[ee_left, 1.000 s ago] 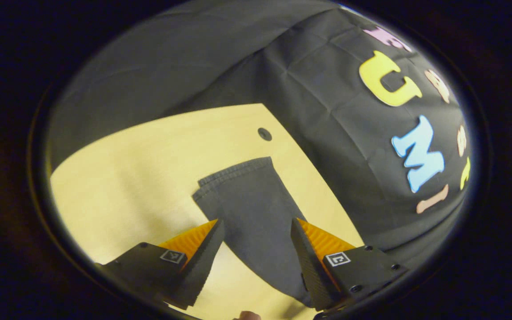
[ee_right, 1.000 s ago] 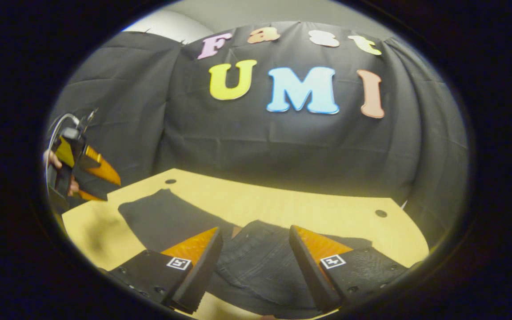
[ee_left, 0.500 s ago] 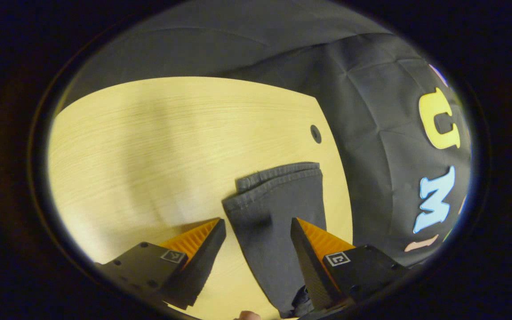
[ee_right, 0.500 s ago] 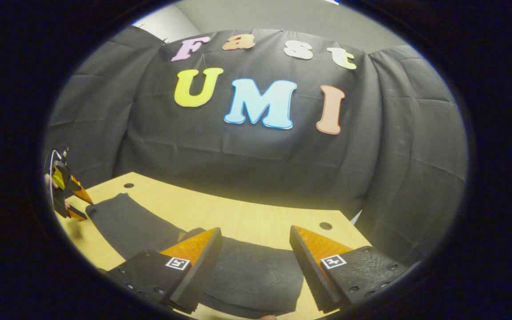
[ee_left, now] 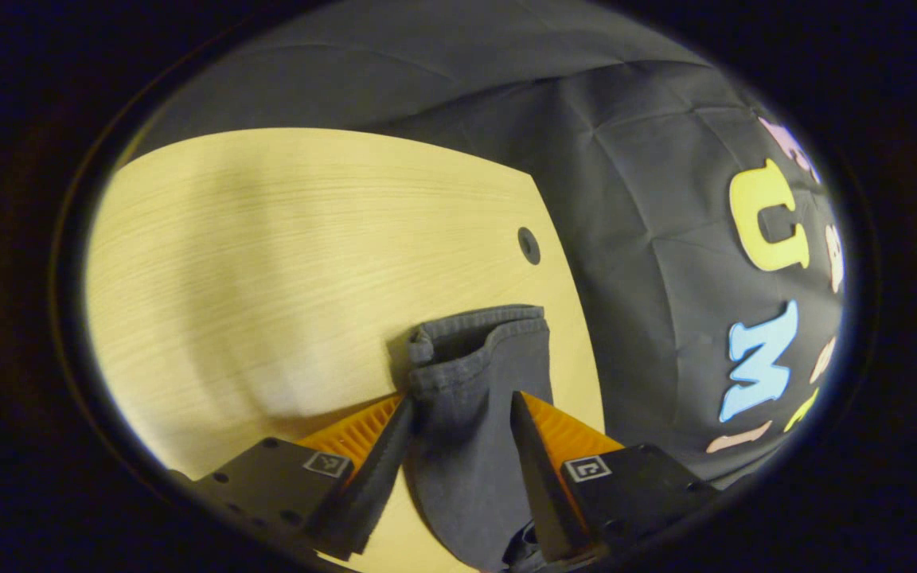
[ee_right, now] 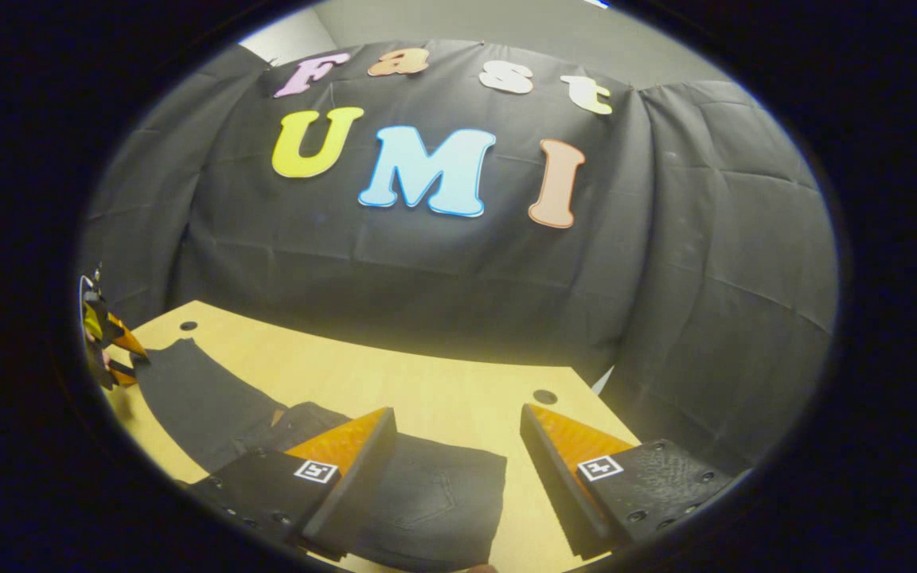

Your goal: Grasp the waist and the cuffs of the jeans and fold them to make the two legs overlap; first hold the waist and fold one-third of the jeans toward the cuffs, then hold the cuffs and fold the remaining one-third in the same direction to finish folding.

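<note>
My left gripper (ee_left: 458, 422) has its fingers around the cuffs (ee_left: 474, 338) of the jeans (ee_left: 470, 446). The cloth fills the gap between them and bunches at the hem, so I judge both fingers press on the denim, pinching the two stacked legs just behind the cuff edge. My right gripper (ee_right: 454, 461) hangs spread wide above the waist end with nothing between its fingers.

The jeans lie on the pale wooden surface (ee_left: 283, 255). In the right gripper view the dark denim (ee_right: 435, 497) sits in a squared fold with a back pocket facing up, just below my open fingers, and the legs run off to the left toward the other gripper (ee_right: 112, 350), near the surface's far corner.

The cloth looks thick, soft and limp: it will sag and drag instead of holding shape, and its weight may pull it out of a shallow pinch. The hem is the stiffest, thickest part, so I think a hold taking both layers right across the stitched hem is the safest. Lifting slowly should keep the legs stacked.
</note>
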`<action>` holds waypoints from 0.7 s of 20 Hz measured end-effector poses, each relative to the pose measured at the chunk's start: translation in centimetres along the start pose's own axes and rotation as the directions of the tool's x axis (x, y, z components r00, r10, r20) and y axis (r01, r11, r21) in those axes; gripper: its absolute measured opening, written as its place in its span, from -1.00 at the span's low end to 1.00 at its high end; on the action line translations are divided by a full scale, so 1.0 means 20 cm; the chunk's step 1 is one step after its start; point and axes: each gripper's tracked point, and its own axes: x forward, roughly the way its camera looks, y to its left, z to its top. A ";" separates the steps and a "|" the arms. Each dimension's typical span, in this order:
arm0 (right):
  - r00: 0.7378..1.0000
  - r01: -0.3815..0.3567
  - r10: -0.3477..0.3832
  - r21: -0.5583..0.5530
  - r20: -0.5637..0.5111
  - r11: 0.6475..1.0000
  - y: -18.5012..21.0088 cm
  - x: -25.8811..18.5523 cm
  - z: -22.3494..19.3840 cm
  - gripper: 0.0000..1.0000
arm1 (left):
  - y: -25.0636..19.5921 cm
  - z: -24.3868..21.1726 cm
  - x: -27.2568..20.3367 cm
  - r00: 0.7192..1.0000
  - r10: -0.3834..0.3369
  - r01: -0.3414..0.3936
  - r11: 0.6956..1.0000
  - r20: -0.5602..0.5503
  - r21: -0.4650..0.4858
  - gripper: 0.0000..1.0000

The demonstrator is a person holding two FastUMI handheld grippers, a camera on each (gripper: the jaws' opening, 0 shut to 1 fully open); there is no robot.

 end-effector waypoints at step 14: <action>0.995 0.093 -0.094 0.026 0.042 0.995 -0.19 -0.17 0.10 0.87 | -0.60 -0.07 -0.28 0.951 -0.305 0.304 0.952 0.048 0.030 -0.82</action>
